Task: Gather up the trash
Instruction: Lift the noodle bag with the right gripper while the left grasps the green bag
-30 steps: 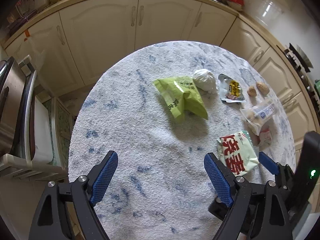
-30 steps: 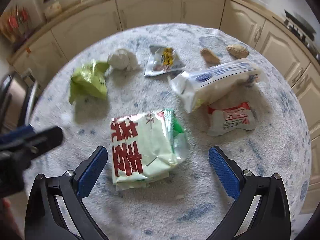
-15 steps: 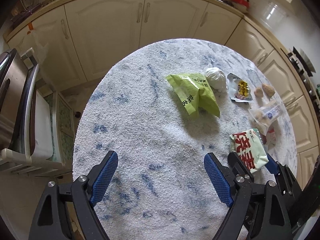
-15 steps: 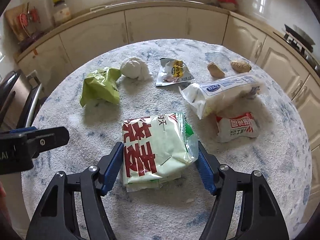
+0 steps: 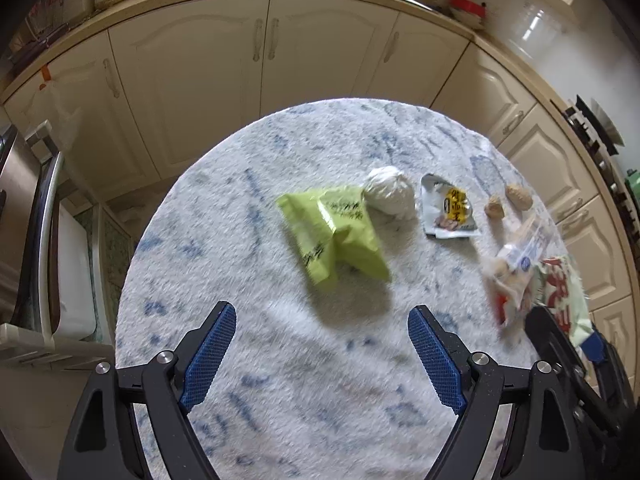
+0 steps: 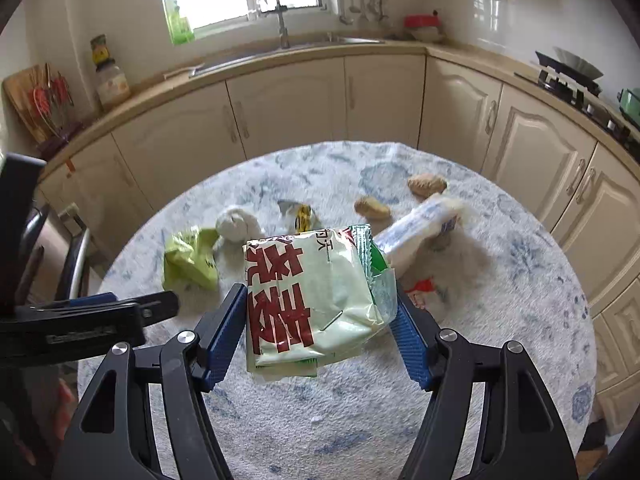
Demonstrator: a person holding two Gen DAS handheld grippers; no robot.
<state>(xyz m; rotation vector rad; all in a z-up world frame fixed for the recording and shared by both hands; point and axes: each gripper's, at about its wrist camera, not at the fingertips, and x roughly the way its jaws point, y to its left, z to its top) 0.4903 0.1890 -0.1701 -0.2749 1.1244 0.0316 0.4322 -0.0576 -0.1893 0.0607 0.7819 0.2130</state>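
While the round table (image 6: 500, 320) under its white, blue-flecked cloth carries the other litter, the right gripper (image 6: 320, 336) clamps a pale green packet (image 6: 312, 300) with big red characters, lifted clear above the table's near half. Its foil edge is torn and crumpled. Beyond it on the table lie a lime bag (image 5: 336, 236) and a white wad (image 5: 390, 196). The left gripper (image 5: 322, 354) gapes wide, holding nothing.
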